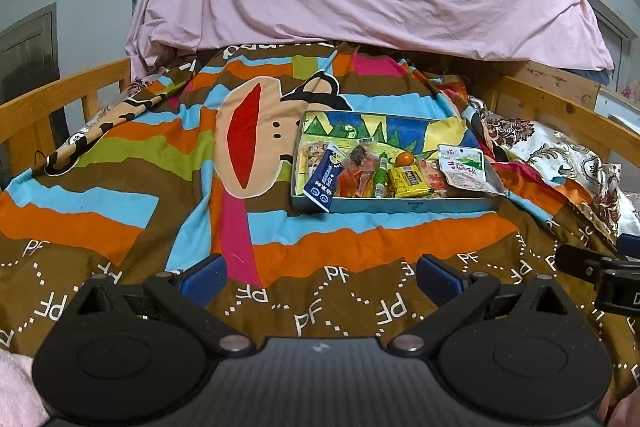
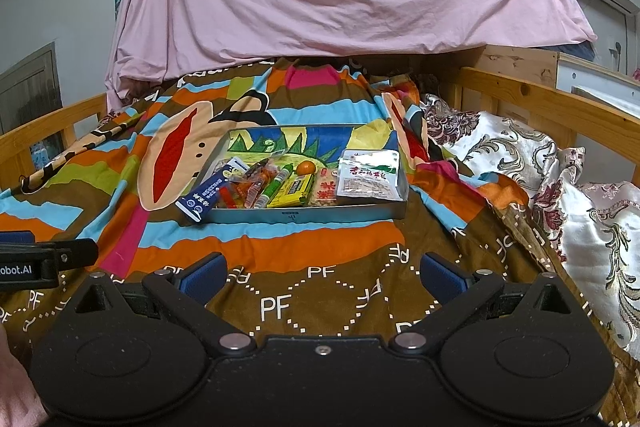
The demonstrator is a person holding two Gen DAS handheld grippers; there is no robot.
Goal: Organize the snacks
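- Right wrist view: right gripper (image 2: 322,275) is spread wide and empty at lower centre, above the bedspread (image 2: 332,251), well short of the tray (image 2: 304,215).
- Left gripper (image 1: 320,277) is likewise spread and empty at lower centre.
- Risk: blue packet (image 2: 202,201) overhangs the tray's front left corner; a nudge could tip it out.
- Risk: soft bedding may let the tray tilt under pressure.
- Condition: snacks lie jumbled along the tray's front edge; white pouch (image 2: 368,175) at right, small orange fruit (image 2: 306,167) mid-tray.
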